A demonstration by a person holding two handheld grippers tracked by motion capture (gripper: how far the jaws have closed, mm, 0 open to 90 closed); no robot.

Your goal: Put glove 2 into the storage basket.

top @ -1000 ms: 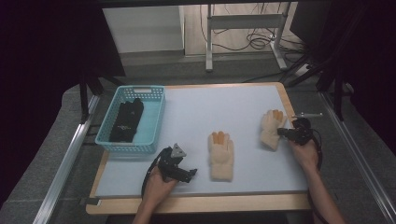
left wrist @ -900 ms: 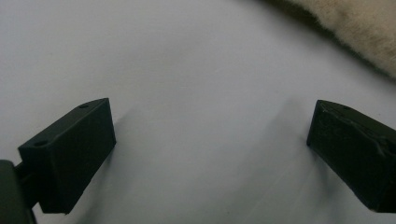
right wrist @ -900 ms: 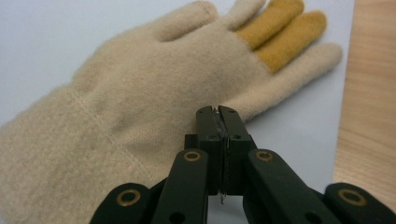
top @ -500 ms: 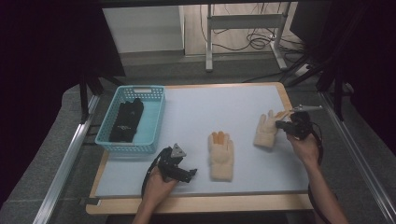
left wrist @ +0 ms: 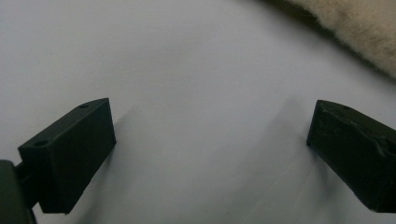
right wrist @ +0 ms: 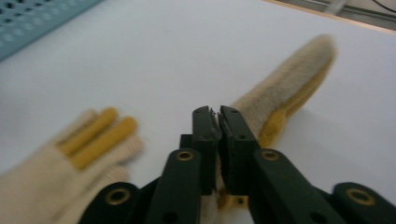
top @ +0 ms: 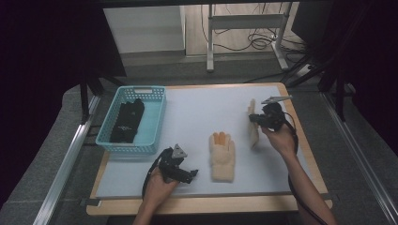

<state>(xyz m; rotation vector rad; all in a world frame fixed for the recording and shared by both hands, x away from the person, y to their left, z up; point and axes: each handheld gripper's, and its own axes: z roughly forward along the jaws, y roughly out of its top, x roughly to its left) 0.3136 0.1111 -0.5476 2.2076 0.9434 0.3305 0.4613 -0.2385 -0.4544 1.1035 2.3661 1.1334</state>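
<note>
Right gripper [top: 257,118] jaws pinched on a cream glove [top: 253,123], apparently lifted; left gripper [top: 188,174] jaws wide apart, empty, on tabletop [top: 202,108]; second glove [top: 222,157] flat between

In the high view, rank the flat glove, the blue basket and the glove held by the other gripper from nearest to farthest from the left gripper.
From the left gripper:
1. Flat glove, just to its right on the mat.
2. Blue basket, ahead to its left, black gloves inside.
3. Held glove, lifted at the far right in the right gripper.

Two cream-and-yellow gloves [top: 222,154] [top: 253,123], one blue basket [top: 155,123], one black item [top: 126,121] inside it, two grippers [top: 187,174] [top: 254,118]
</note>
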